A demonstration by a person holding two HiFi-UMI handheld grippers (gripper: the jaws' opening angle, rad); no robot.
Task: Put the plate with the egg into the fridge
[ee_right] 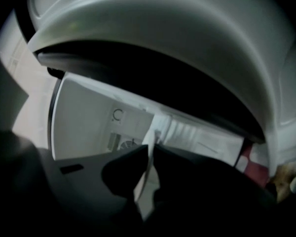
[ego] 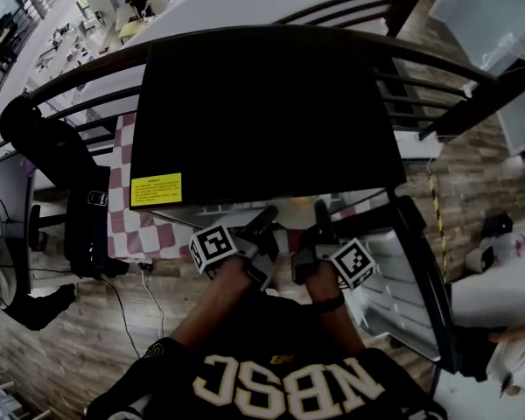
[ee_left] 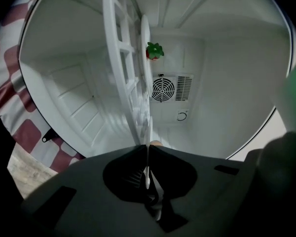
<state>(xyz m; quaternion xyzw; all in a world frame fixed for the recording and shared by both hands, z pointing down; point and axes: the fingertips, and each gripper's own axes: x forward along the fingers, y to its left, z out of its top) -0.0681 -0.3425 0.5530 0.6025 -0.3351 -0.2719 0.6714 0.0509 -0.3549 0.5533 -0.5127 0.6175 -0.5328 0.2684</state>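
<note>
The step in hand looks to be sliding the plate [ee_left: 144,83] into the open fridge [ego: 262,103]. To do it well, both claws should advance together, keeping the plate flat so the egg does not roll, with its far rim clear of the white rack [ee_left: 119,48] just beside it before it is let down. The left claw [ee_left: 147,144] is almost closed, pinching the plate's thin rim. The plate runs edge-on from the claw's tip up the middle of the frame, toward the fan vent [ee_left: 164,89] on the back wall. The right claw [ee_right: 152,149] is clamped on the plate's rim too, at the low centre of its frame. In the head view the plate sits between the two claws, just under the fridge's black top. A small tan bump beside the left claw's tip may be the egg [ee_left: 157,143]; I cannot be sure
</note>
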